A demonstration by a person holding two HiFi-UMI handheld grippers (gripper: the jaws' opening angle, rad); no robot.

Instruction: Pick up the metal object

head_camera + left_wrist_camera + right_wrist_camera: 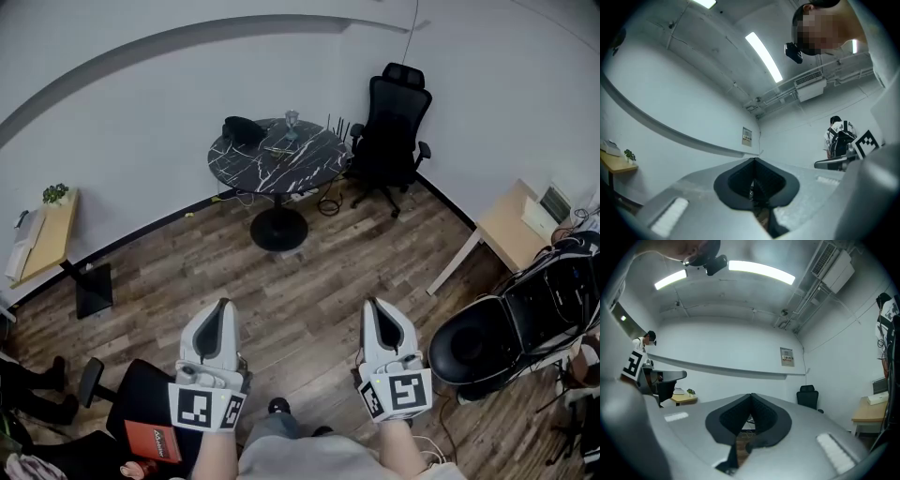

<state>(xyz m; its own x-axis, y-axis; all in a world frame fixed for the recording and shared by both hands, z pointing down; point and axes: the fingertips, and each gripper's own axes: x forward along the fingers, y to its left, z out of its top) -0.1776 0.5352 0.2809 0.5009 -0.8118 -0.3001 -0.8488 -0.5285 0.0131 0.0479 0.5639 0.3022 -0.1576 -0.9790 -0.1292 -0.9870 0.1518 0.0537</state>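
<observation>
While the left gripper (222,306) and right gripper (372,306) are held shut and empty over the wood floor (319,272), small items (291,120) are seen on the distant round marble table (248,164). The metal object cannot be told among them.

An office, plainly: a round black marble-top table (246,161) at twelve o'clock, a black swivel chair (392,127) at one, a light wooden desk (506,230) at three, a plant-topped side desk (52,242) at nine, and strip lights (759,269) overhead.
</observation>
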